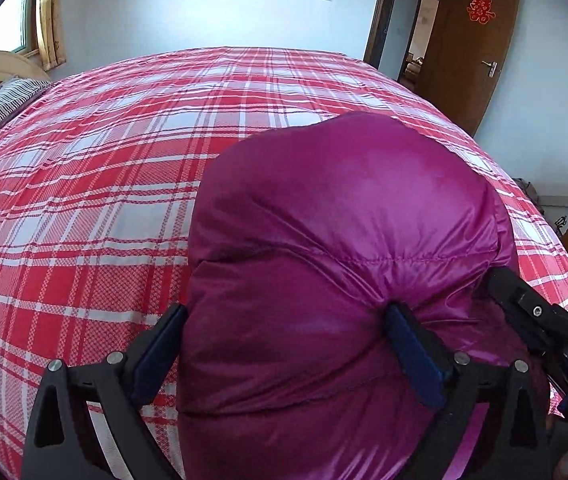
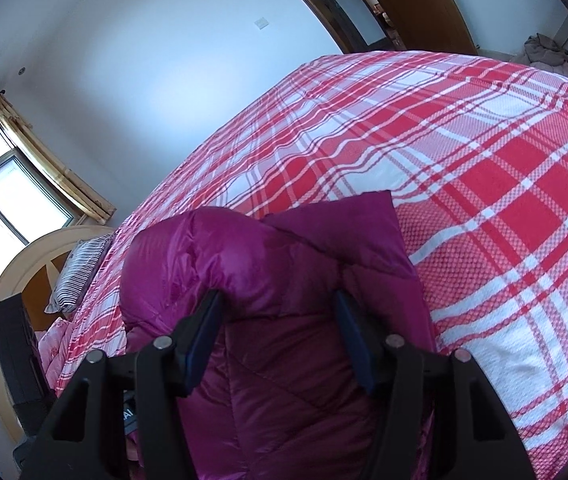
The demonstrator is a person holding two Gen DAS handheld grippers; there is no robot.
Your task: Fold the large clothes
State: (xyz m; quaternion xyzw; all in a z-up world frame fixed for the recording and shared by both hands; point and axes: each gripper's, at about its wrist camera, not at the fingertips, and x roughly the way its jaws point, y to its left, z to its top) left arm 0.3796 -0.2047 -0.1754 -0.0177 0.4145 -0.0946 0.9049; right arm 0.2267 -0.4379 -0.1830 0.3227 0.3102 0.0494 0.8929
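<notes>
A puffy magenta down jacket is gripped between the fingers of the left gripper, which are spread wide around a thick bunched fold. The fingers of the right gripper are likewise spread around the padding. The garment is bunched at both sets of fingers, above the plaid bed. A fold appears to be in progress; next it probably has to be laid flat ahead of the fingers. Its long axis seems to run forward, away from them.
</notes>
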